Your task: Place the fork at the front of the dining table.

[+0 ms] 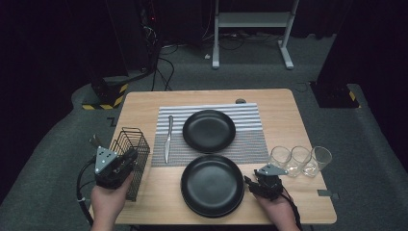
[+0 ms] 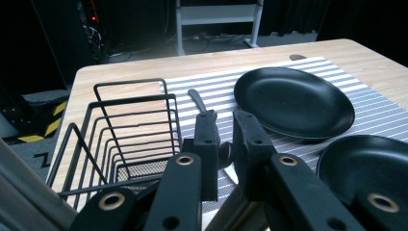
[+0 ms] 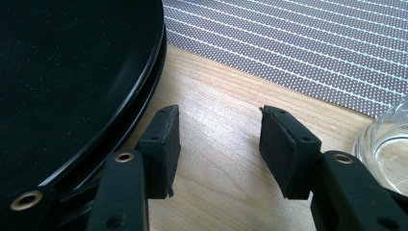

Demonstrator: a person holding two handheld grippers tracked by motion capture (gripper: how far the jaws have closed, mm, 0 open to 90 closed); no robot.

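My left gripper [image 1: 128,156] [image 2: 225,120] hovers at the table's left edge beside a black wire basket [image 1: 134,139] [image 2: 130,130]. Its jaws stand almost together, with a thin slit and nothing between them. My right gripper [image 1: 262,174] [image 3: 219,139] is open and rests low over bare wood, holding nothing. Just to its left is a stack of black plates [image 1: 211,185] [image 3: 72,72] [image 2: 365,168]. Another black plate [image 1: 209,130] [image 2: 293,101] lies on the striped placemat [image 1: 250,144] [image 2: 375,110] [image 3: 298,48]. A knife [image 1: 168,139] [image 2: 197,98] lies along the mat's left side.
Three clear glasses [image 1: 299,160] stand in a row right of my right gripper; one of them [image 3: 385,144] is close beside its right jaw. The wooden table [image 1: 279,110] has bare room at the back and right. Equipment stands and cables sit on the floor beyond.
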